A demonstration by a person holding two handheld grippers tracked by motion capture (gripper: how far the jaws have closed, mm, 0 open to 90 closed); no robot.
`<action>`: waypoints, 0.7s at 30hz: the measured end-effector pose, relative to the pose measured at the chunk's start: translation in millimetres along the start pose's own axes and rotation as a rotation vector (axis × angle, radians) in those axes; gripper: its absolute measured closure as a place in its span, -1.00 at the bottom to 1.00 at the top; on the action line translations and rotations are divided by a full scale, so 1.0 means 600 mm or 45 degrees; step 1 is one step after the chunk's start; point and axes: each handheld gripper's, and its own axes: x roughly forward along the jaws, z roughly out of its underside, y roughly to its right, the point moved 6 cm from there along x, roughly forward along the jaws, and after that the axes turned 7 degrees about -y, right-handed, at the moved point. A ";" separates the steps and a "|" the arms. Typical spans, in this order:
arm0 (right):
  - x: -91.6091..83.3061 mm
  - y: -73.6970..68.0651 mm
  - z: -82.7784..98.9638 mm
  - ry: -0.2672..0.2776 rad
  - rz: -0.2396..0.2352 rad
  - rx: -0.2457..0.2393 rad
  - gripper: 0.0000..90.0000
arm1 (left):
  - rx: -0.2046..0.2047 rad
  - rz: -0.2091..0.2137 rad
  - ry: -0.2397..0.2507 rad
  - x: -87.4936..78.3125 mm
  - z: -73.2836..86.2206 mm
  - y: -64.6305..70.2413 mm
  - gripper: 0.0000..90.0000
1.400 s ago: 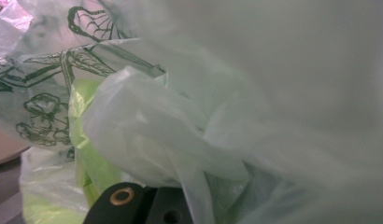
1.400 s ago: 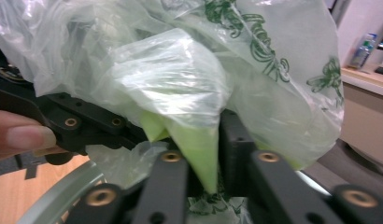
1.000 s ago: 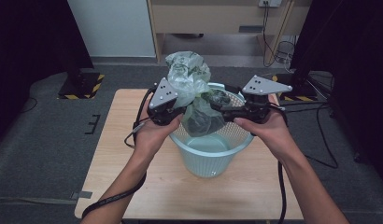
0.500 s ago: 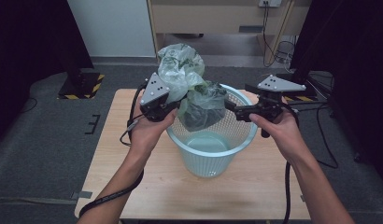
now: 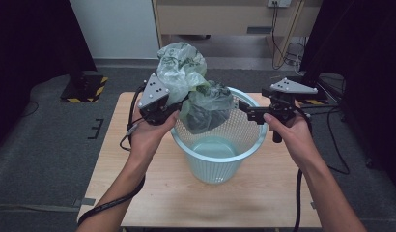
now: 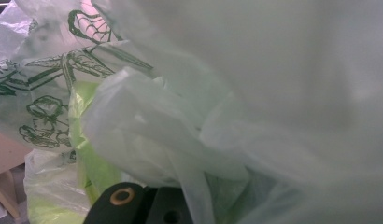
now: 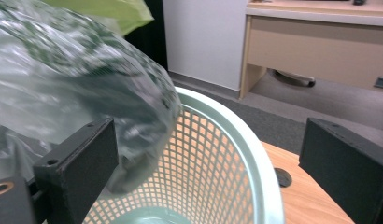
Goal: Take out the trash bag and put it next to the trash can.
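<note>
Plastic bag [image 5: 191,92] at frame centre, long axis tilted upper left to lower right, over basket [image 5: 220,164] | left gripper [image 5: 169,112] pinching bag | right gripper [image 5: 247,110] just spread wide, nothing gripped

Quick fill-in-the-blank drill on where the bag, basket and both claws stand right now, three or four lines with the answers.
1. The plastic bag is pinched by the ____ claw.
2. The right claw has its jaws ____, with the basket rim between them.
3. The bag's lower part hangs over the pale blue mesh ____.
4. The basket stands on a ____ table.

Missing words: left; open; basket; wooden
</note>
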 end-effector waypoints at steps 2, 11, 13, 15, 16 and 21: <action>-0.001 0.004 0.003 -0.002 0.010 0.007 -0.89 | -0.014 -0.005 0.019 -0.003 -0.001 -0.004 0.95; -0.006 0.025 0.014 -0.004 0.034 0.042 -0.90 | -0.030 -0.046 0.046 -0.019 -0.004 -0.021 0.95; -0.008 0.030 0.016 -0.003 0.041 0.051 -0.89 | -0.031 -0.061 0.045 -0.023 -0.004 -0.027 0.95; -0.011 0.036 0.017 -0.002 0.048 0.061 -0.90 | -0.035 -0.074 0.046 -0.028 -0.003 -0.033 0.95; -0.012 0.038 0.018 0.000 0.051 0.065 -0.90 | -0.038 -0.080 0.048 -0.030 -0.003 -0.036 0.95; -0.018 0.050 0.021 0.004 0.069 0.080 -0.90 | -0.045 -0.106 0.061 -0.044 -0.004 -0.049 0.95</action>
